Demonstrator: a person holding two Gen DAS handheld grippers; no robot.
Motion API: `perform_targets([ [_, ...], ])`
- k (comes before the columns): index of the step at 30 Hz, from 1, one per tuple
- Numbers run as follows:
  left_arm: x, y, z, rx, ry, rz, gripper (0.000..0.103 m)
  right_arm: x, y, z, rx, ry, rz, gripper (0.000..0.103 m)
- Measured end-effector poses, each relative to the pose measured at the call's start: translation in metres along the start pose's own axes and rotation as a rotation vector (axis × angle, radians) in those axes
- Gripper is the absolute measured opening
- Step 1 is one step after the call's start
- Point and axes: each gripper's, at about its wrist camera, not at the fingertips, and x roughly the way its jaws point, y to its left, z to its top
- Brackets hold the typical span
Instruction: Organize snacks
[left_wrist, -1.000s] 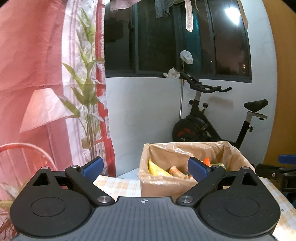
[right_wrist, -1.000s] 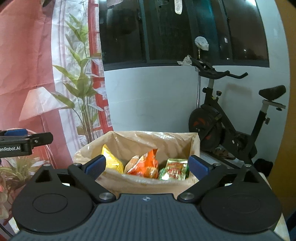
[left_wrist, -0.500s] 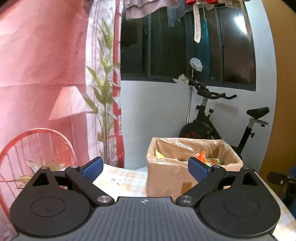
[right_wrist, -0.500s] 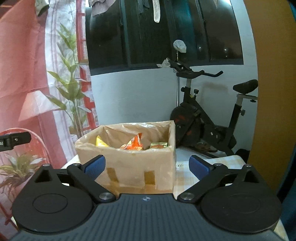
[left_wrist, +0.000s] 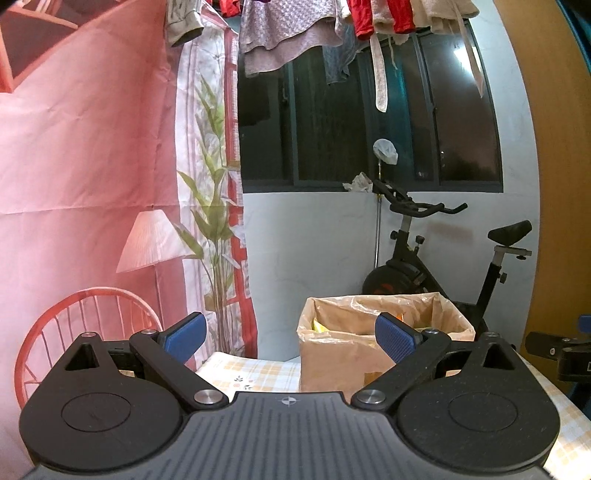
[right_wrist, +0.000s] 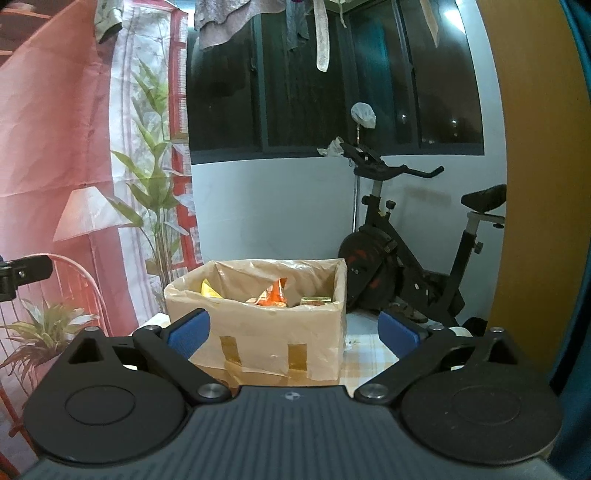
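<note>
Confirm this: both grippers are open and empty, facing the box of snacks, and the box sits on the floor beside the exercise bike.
Not the floor. The box stands on the checked tablecloth of a table, as the right wrist view shows; the exercise bike is behind it. The rest holds: left gripper and right gripper are open and empty, facing the box with snacks in it.

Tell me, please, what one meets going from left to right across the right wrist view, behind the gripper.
Printed backdrop with lamp → printed bamboo plant → cardboard box holding snack packets → exercise bike → wooden panel.

Tan box (right_wrist: 280, 332) (orange packet (right_wrist: 275, 293)) — checked tablecloth (left_wrist: 258, 373)
</note>
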Motion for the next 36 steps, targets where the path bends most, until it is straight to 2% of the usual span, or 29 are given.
perform_targets([
  [10, 0.0, -0.001, -0.003, 0.016, 0.007, 0.009, 0.099, 0.003, 0.003, -0.005, 0.003, 0.015, 0.016, 0.1],
  [36, 0.006, 0.0, -0.011, 0.016, 0.022, -0.039, 0.099, 0.009, 0.006, -0.014, 0.008, 0.042, 0.024, 0.1],
])
